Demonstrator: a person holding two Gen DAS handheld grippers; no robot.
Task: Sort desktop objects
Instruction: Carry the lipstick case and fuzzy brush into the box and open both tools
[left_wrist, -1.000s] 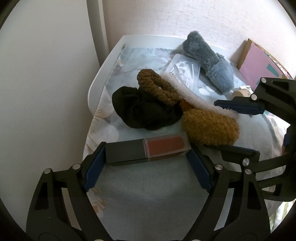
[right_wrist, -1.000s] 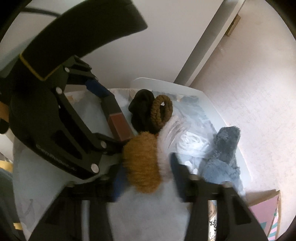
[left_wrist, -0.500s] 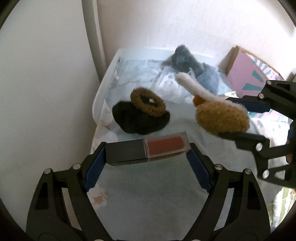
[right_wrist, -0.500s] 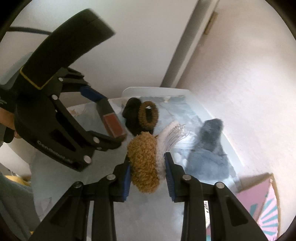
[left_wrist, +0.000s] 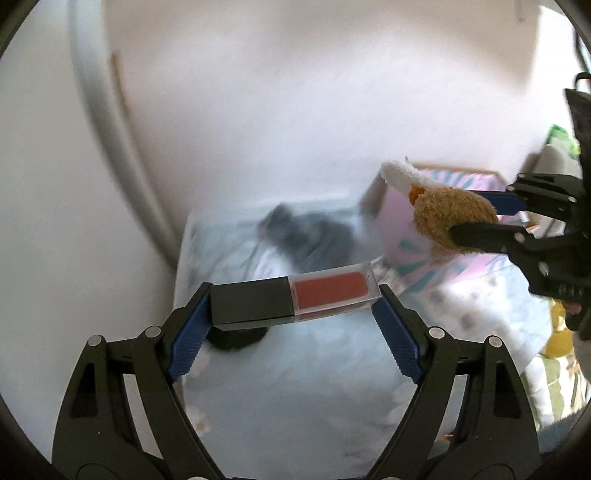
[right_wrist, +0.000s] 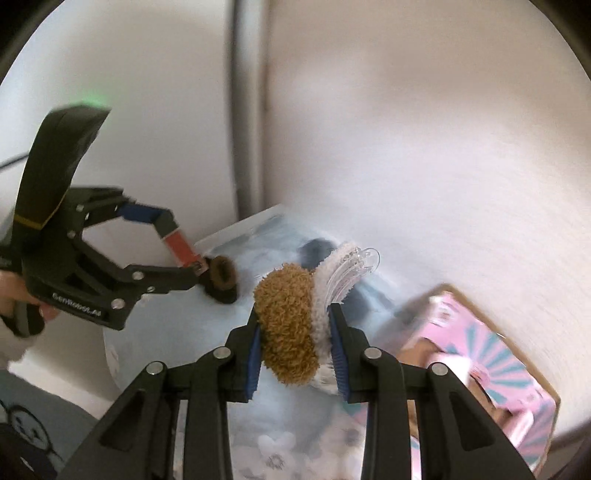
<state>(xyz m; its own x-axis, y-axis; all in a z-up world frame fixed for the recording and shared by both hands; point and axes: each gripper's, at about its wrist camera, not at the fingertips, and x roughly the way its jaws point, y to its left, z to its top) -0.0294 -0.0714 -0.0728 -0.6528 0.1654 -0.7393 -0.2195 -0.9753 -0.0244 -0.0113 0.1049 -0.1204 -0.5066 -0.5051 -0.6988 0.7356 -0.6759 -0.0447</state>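
Pale blue floral cloth covers the surface (left_wrist: 295, 398), which runs back to a white wall. Pink and teal, a cardboard-edged box (right_wrist: 491, 373) lies at the surface's right side. Blurred by motion, a grey plush item (left_wrist: 306, 236) lies at the far end of the cloth. A dark scrunchie with a brown furry one on it (right_wrist: 221, 277) sits on the cloth near the left edge.

The left gripper (left_wrist: 295, 295) is held above the cloth, its blue-padded fingers (left_wrist: 184, 339) set wide and clamped on the two ends of a rectangular lip-gloss tube with a black cap and clear body of red-brown colour (left_wrist: 295, 297), which lies crosswise between them. A hand (right_wrist: 14, 299) grips this tool's handle.

The right gripper (right_wrist: 293, 354) is likewise raised off the cloth, its fingers (right_wrist: 338, 354) close together and pressing a fluffy brown and white hair claw with clear plastic teeth (right_wrist: 290, 325), clear of the surface.
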